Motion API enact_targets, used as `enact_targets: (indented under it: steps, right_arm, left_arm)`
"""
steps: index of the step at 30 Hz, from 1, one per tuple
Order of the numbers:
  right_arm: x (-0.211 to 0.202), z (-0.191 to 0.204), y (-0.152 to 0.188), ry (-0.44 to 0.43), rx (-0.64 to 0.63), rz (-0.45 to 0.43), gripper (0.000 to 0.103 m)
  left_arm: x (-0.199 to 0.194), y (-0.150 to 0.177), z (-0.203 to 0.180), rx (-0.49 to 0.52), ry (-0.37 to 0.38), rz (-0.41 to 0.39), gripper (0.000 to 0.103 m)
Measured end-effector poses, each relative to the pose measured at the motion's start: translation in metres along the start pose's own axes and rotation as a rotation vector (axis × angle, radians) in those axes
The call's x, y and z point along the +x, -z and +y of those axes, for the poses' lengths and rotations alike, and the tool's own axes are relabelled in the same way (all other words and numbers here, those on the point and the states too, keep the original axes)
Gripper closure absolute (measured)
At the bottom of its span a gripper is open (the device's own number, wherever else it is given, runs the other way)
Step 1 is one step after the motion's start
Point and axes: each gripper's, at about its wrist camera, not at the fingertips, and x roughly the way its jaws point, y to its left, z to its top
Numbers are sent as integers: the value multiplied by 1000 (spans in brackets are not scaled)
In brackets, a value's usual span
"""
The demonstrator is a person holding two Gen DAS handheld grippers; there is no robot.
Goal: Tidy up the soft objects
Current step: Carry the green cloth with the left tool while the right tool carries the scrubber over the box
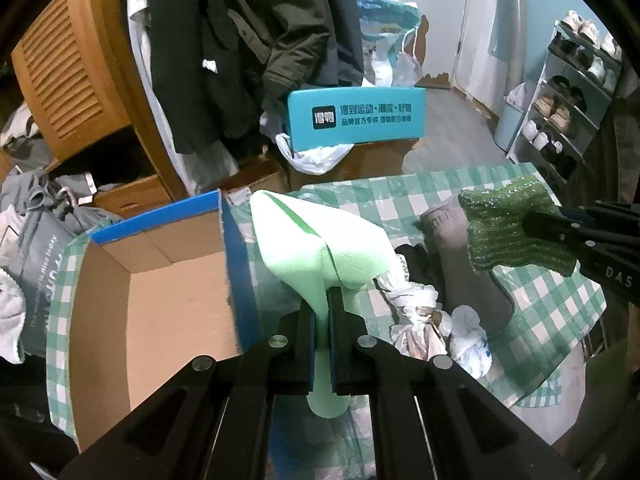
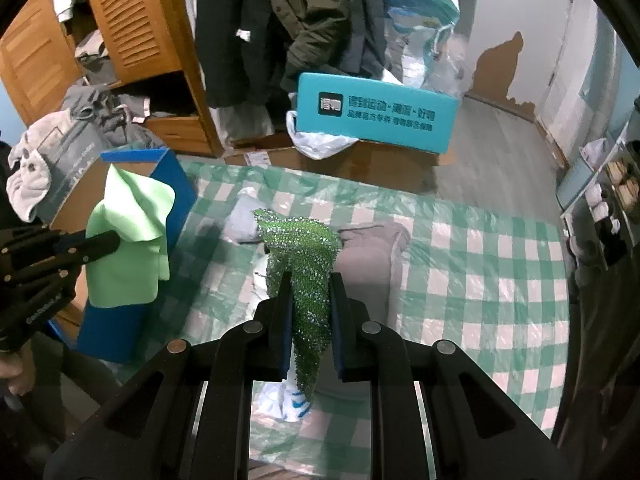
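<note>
My left gripper (image 1: 322,300) is shut on a light green cloth (image 1: 316,240) that hangs above the table beside an open cardboard box with blue sides (image 1: 160,280). From the right wrist view the same light green cloth (image 2: 128,240) hangs from the left gripper (image 2: 116,240) in front of the blue box (image 2: 176,196). My right gripper (image 2: 310,284) is shut on a sparkly dark green mesh cloth (image 2: 304,256), lifted over the table. In the left wrist view that mesh cloth (image 1: 504,224) shows at the right, pinched by the right gripper (image 1: 532,220).
A green-and-white checked tablecloth (image 2: 460,280) covers the table. On it lie a grey garment (image 2: 368,264), a dark item (image 1: 416,260) and crumpled white bags (image 1: 424,316). A teal box (image 2: 380,114), hanging coats (image 2: 260,20), a wooden wardrobe (image 2: 132,28) and a shoe rack (image 1: 568,100) stand beyond.
</note>
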Motion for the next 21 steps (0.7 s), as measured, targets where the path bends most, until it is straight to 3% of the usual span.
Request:
enact_targets:
  steps: [21]
  right_arm:
    - [-8,74,-27,-83,-106,-33,88]
  left_arm:
    - [-38,12,64,-111,1,-59,98]
